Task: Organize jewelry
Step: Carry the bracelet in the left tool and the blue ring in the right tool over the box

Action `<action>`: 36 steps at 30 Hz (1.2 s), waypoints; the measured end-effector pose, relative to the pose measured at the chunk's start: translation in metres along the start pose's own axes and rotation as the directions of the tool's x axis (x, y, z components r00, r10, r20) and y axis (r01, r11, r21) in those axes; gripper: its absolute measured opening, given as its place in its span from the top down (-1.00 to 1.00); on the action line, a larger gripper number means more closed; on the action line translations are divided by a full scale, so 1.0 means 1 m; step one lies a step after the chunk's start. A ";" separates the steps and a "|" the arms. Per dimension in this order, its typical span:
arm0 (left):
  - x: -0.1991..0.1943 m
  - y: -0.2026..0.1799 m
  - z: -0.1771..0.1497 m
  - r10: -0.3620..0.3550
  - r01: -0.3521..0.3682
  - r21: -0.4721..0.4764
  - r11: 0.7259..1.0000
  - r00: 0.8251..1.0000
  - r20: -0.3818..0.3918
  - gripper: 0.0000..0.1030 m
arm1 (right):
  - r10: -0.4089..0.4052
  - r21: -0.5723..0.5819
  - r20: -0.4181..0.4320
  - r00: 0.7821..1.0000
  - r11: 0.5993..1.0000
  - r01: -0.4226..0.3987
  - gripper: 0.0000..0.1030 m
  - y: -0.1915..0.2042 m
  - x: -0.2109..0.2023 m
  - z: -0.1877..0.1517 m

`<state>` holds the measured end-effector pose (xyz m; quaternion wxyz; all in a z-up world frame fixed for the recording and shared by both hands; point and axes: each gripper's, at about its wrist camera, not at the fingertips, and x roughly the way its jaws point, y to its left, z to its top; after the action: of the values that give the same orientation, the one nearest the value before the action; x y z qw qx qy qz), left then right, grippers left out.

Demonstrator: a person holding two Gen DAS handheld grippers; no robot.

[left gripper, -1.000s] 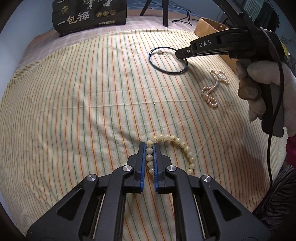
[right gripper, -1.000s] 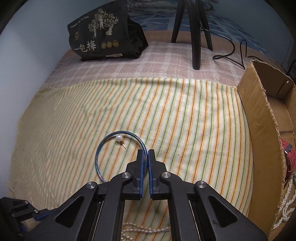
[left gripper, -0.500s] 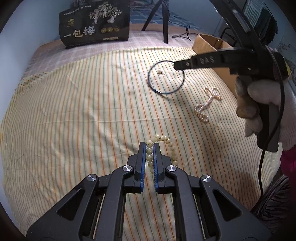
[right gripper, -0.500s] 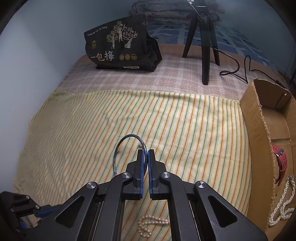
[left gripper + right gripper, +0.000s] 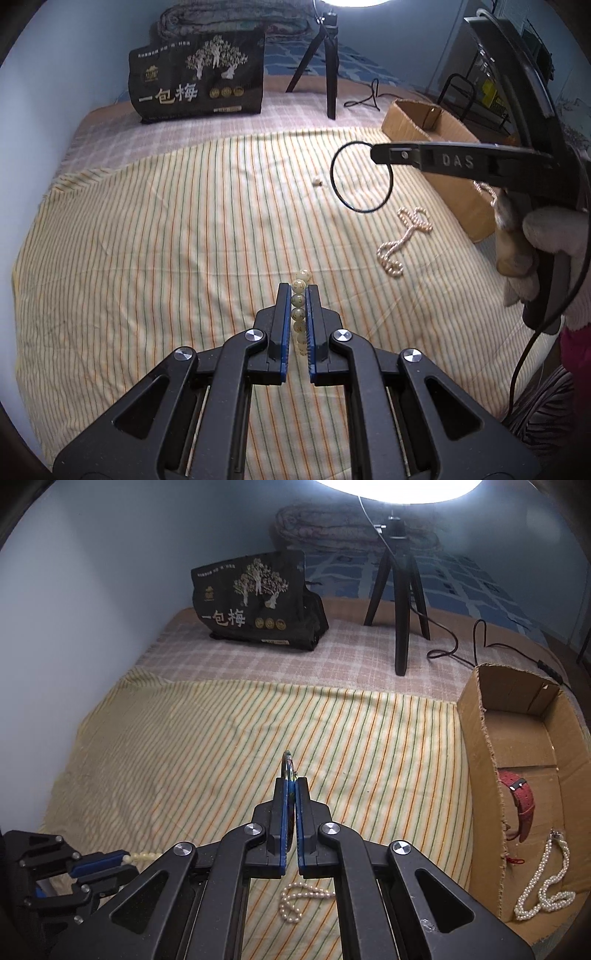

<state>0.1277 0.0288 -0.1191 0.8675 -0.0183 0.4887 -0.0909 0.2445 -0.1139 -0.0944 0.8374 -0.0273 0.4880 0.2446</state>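
My left gripper is shut on a cream bead bracelet, which hangs above the striped cloth. My right gripper is shut on a thin blue bangle, seen edge-on in the right wrist view. From the left wrist view the bangle hangs as a dark ring off the right gripper, clear of the cloth. A small pearl earring lies on the cloth under it. A pink pearl strand lies near the cardboard box.
The box holds a red watch strap and a white pearl necklace. A black printed bag and a tripod stand at the back on a checked blanket. A gloved hand holds the right gripper.
Both grippers have risen off the cloth. The bead bracelet has lifted clear and now hangs straight from the left gripper. The bangle has left the cloth with the right gripper; the earring stays behind.
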 end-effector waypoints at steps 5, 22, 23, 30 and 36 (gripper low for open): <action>-0.012 -0.006 0.012 -0.012 0.013 -0.009 1.000 0.999 0.038 0.90 | 0.000 0.003 0.033 0.999 1.000 0.000 0.96 -0.008 -0.023 -0.003; -0.035 -0.072 0.059 -0.106 0.103 0.024 0.994 0.984 0.141 0.90 | -0.077 0.082 0.165 0.983 0.995 0.065 0.96 -0.071 -0.113 -0.021; -0.035 -0.077 0.062 -0.113 0.111 0.026 0.994 0.983 0.144 0.90 | -0.085 0.094 0.173 0.981 0.993 0.069 0.96 -0.077 -0.119 -0.023; -0.030 -0.112 0.076 -0.155 0.149 0.051 0.987 0.976 0.155 0.90 | -0.140 0.159 0.204 0.969 0.981 0.109 0.95 -0.115 -0.142 -0.030; -0.022 -0.141 0.087 -0.191 0.181 0.075 0.981 0.969 0.155 0.90 | -0.180 0.209 0.214 0.960 0.968 0.135 0.95 -0.146 -0.150 -0.034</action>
<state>0.1708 -0.1106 -0.0384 0.8921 -0.0451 0.4099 -0.1847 0.2205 -0.3096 -0.0153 0.9041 0.0437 0.4047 0.1300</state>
